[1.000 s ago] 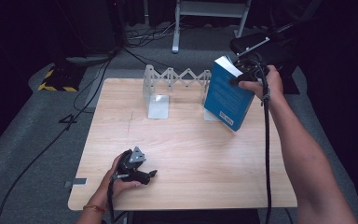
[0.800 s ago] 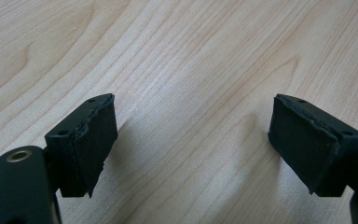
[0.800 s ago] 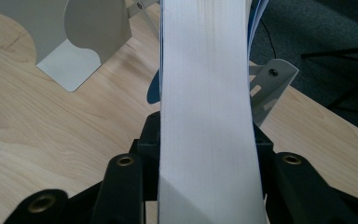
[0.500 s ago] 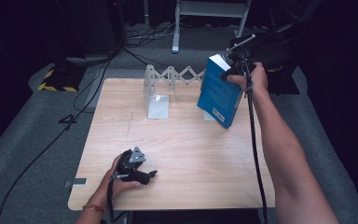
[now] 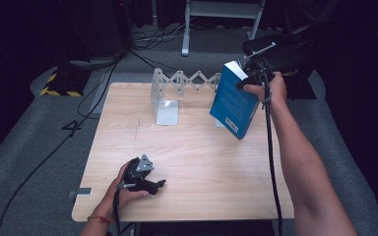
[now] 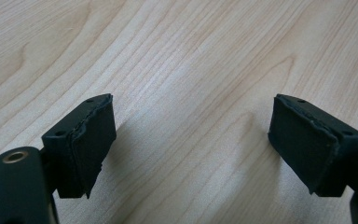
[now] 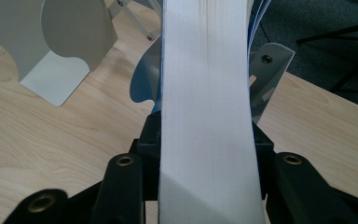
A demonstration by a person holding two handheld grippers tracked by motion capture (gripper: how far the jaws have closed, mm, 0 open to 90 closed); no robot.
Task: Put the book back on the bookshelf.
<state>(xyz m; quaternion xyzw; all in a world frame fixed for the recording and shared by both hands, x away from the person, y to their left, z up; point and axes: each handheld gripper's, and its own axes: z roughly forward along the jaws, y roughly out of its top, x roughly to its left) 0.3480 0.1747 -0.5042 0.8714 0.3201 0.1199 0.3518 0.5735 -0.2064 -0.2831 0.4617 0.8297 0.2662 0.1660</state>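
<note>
**Desk:** At the table's [image 5: 187, 147] far right corner, what does the right gripper [image 5: 250, 78] have?

**Photographer:** A blue book [image 5: 234, 105], clamped by its top end. The gripper view looks straight down the white page block [image 7: 207, 116], with a black jaw pressed against each cover. The book hangs tilted, its lower corner just above or on the wood; which, the high view does not settle.

**Desk:** Why tilted?

**Photographer:** Likely so it can be slid in against the accordion rack [image 5: 187, 81] at the back edge. One grey bookend [image 5: 165, 98] stands to the left of the book, a second plate [image 7: 268, 79] shows behind it. The book sits between them, so the slot looks like its goal.

**Desk:** And the left gripper [image 5: 150, 186]?

**Photographer:** Idle near the front edge, resting on the wood in the person's hand. Its jaws stand wide apart with nothing between the pads [image 6: 91, 140], only bare grain.

**Desk:** Why parked there?

**Photographer:** It seems kept well apart from the rack, leaving the right arm room to work.

**Desk:** Any risk?

**Photographer:** A top-end grip lets the book swing; the lower corner could catch the plate.
</note>
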